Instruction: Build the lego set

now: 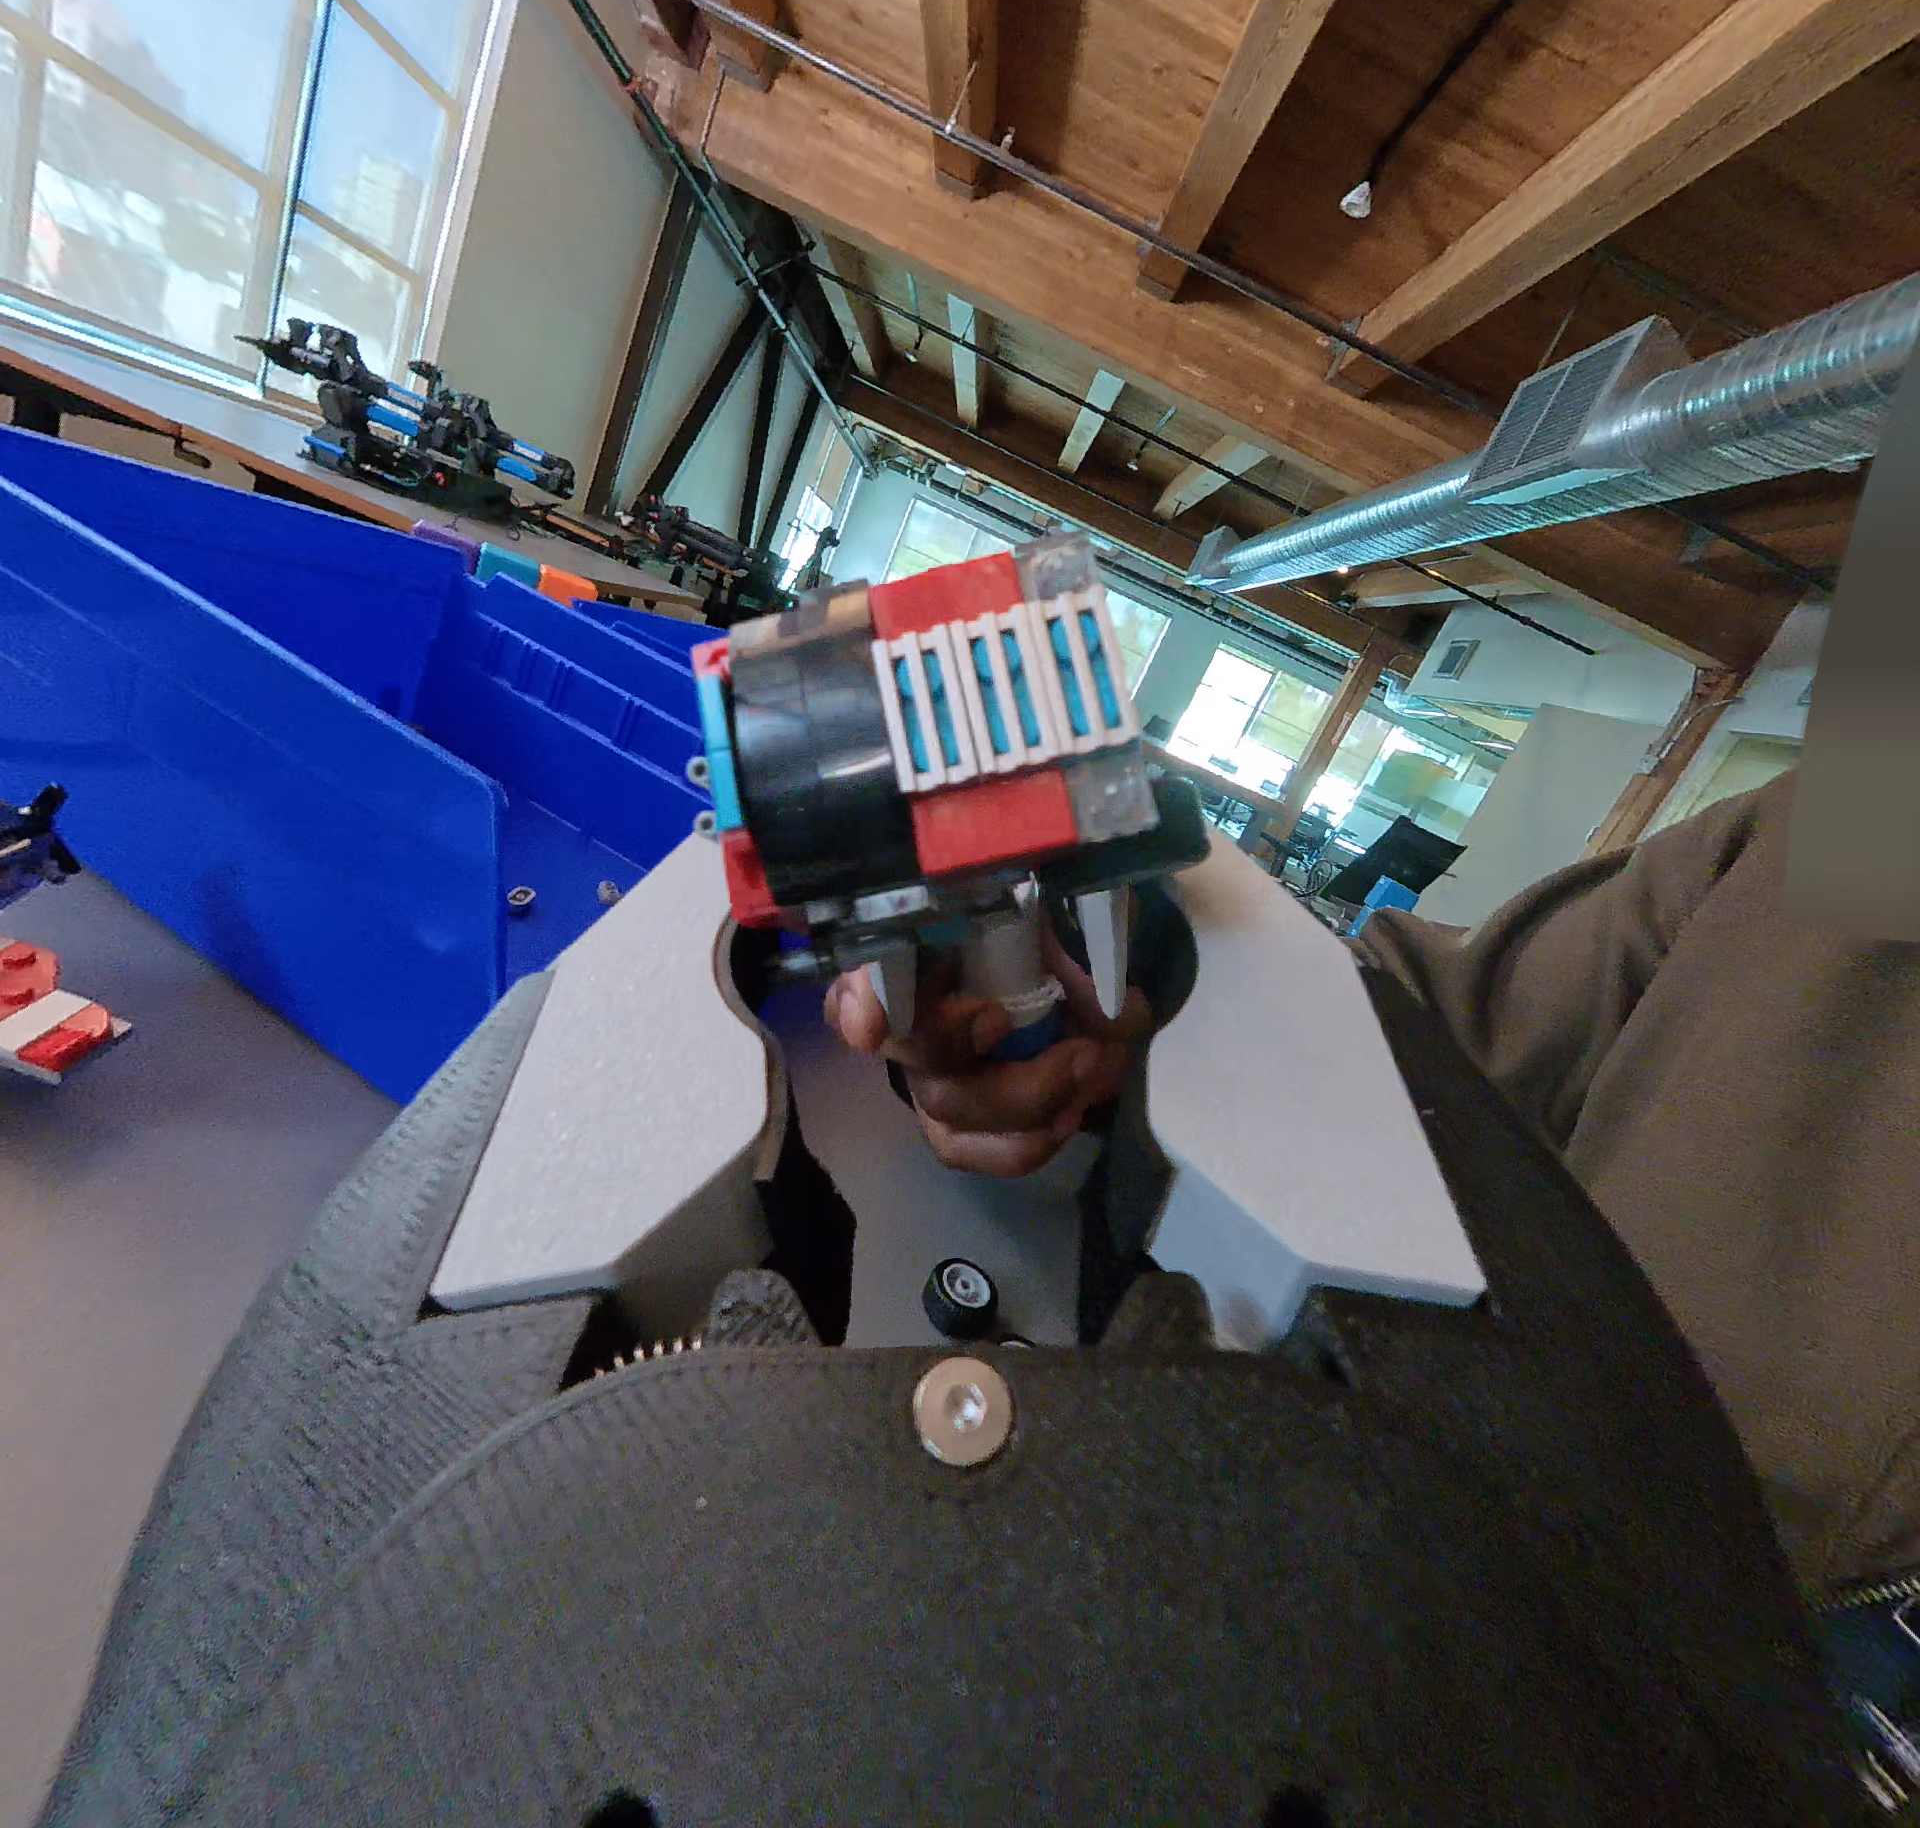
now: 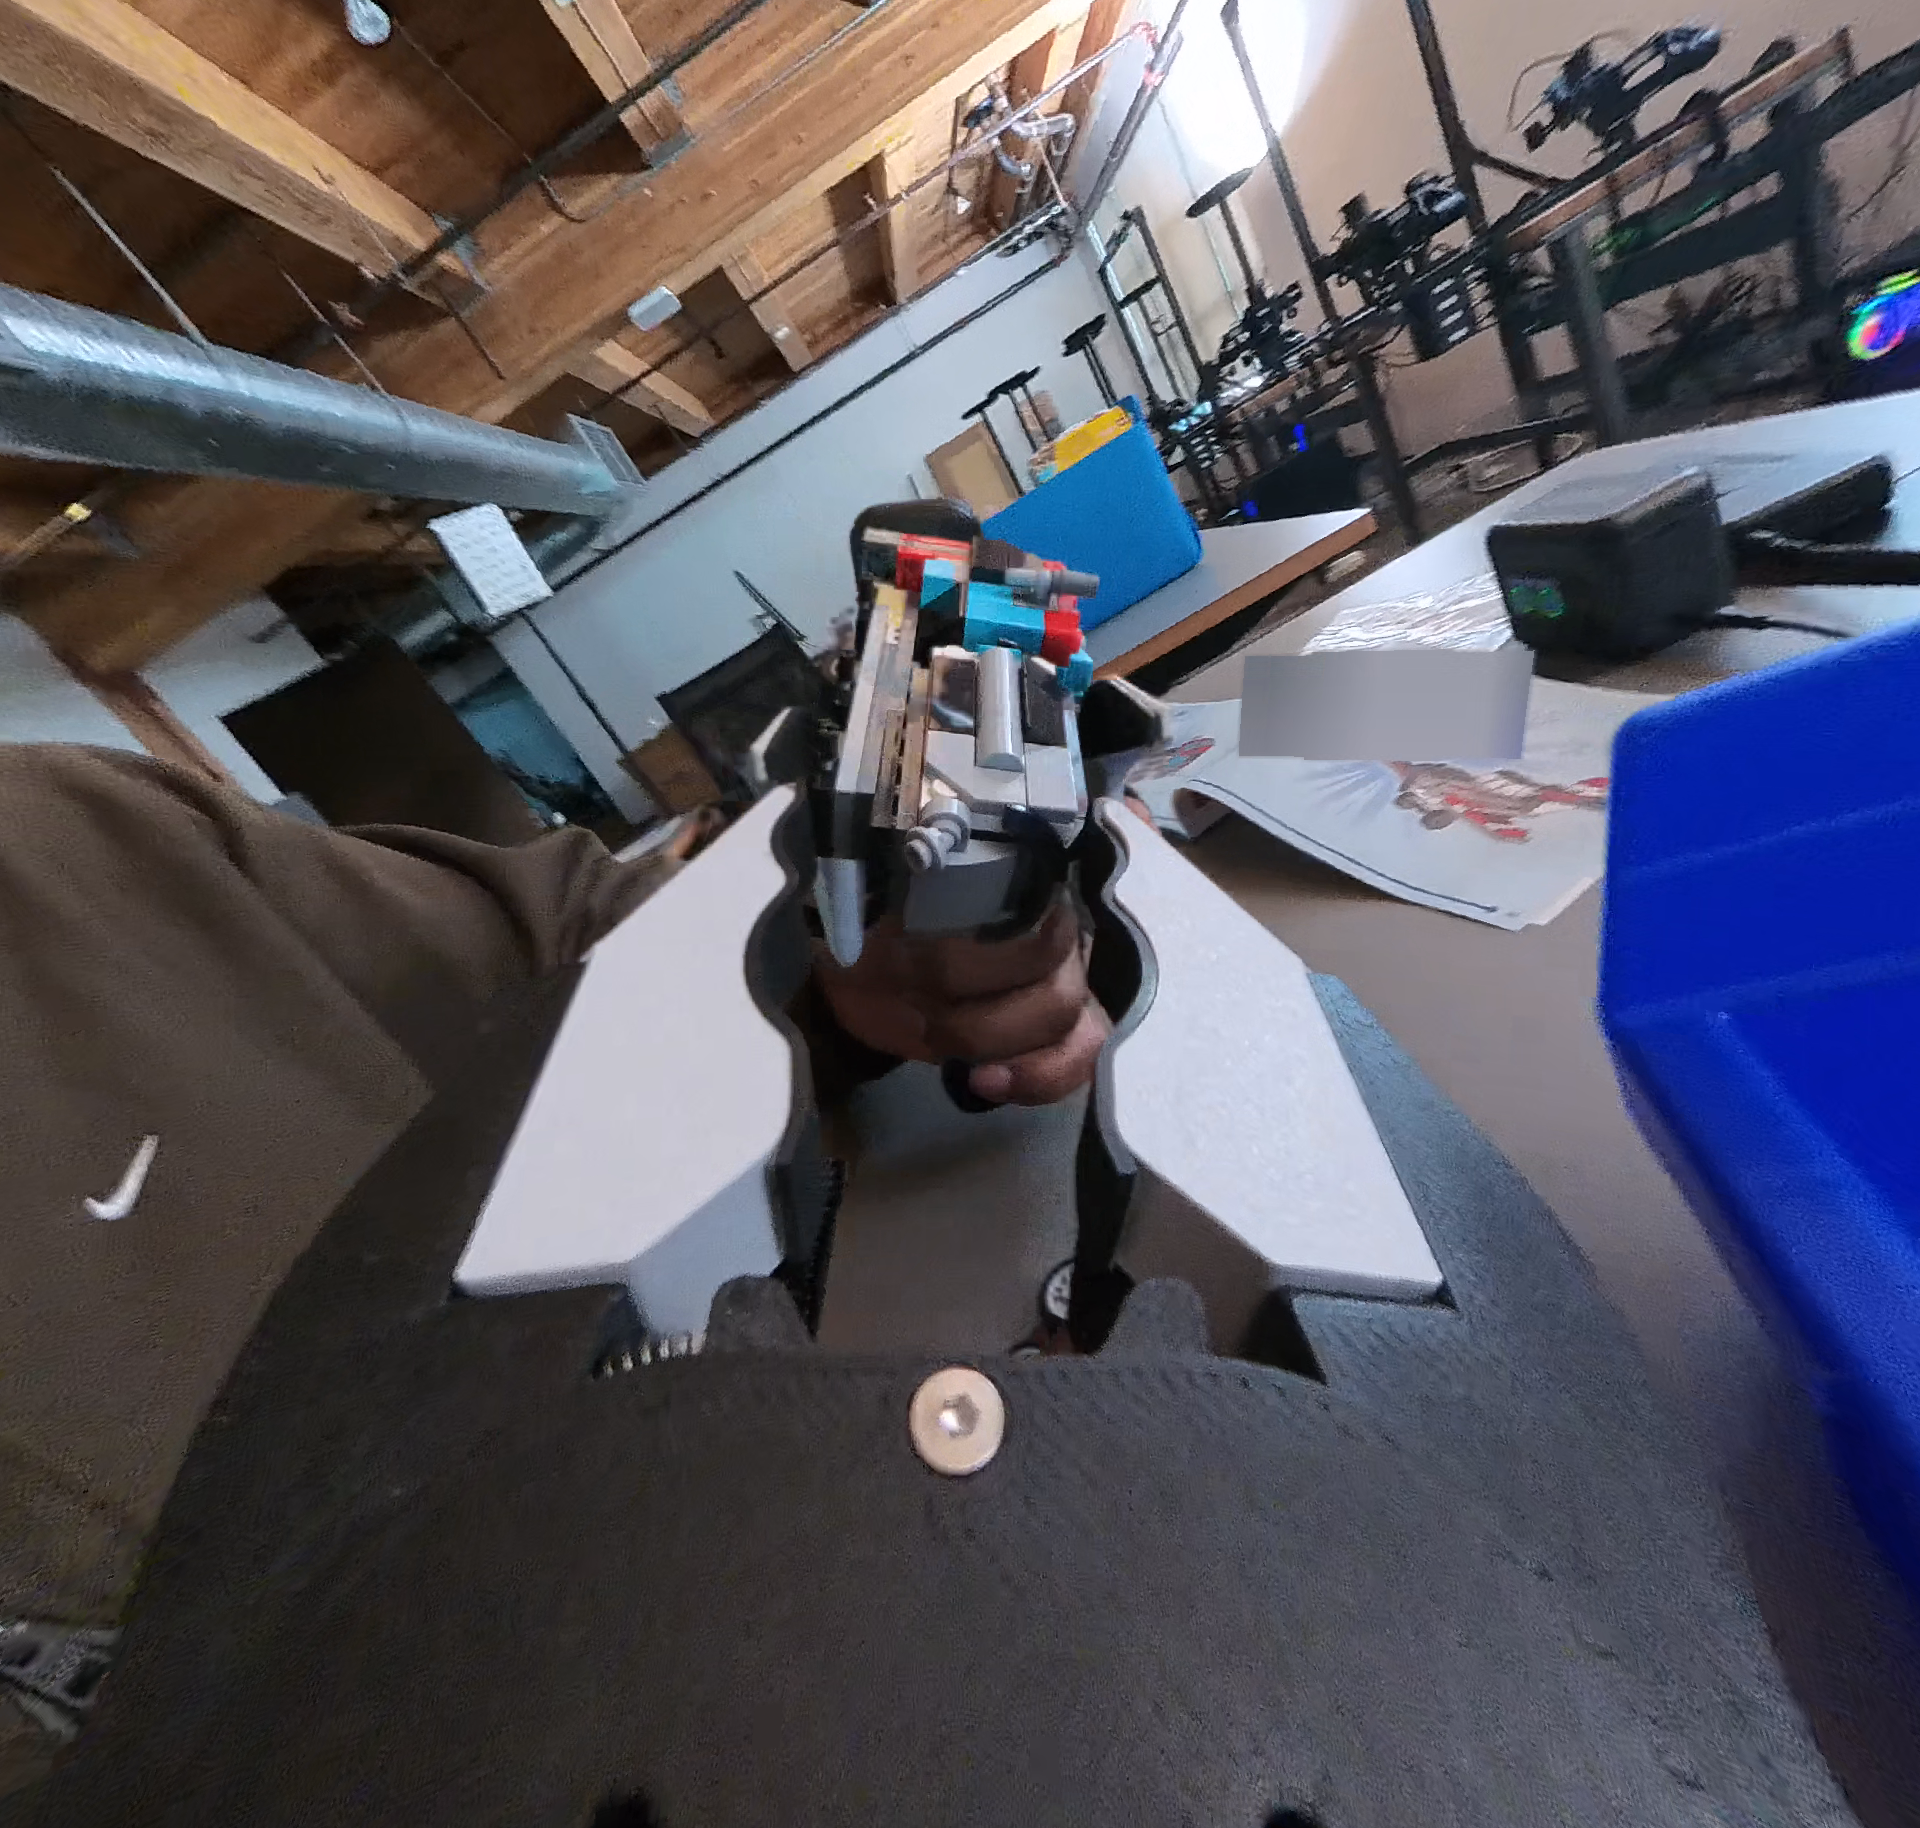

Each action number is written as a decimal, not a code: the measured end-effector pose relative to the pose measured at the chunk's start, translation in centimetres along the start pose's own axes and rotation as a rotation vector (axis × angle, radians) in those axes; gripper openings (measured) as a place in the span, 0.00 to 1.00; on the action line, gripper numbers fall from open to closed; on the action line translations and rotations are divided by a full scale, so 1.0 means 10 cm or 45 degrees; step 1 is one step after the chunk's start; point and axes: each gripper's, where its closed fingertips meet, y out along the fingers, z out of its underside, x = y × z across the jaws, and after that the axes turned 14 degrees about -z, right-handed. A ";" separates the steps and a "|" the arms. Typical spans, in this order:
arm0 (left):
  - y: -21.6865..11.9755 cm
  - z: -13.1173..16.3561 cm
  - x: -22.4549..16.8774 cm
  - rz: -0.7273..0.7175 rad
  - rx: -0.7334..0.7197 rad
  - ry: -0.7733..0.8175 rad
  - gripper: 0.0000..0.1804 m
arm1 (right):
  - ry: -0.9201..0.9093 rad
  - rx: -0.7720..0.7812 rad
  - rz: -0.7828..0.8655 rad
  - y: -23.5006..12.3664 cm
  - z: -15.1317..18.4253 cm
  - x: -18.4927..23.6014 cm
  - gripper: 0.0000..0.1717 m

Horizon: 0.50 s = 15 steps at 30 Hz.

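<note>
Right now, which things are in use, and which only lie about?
In use: brick model, gripped from below by a hand.
Lying about: blue bins, small black wheel, red-and-white brick piece, open booklet, black box.

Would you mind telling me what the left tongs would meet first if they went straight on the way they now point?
Most likely the red, black and blue toy-brick model, which sits directly ahead of the left tongs. Whether the pads already touch it is unclear.
</note>
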 end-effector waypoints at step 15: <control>-0.07 -0.10 0.02 0.028 -0.103 -0.098 0.35 | -0.031 0.051 -0.049 -0.03 0.00 0.05 0.30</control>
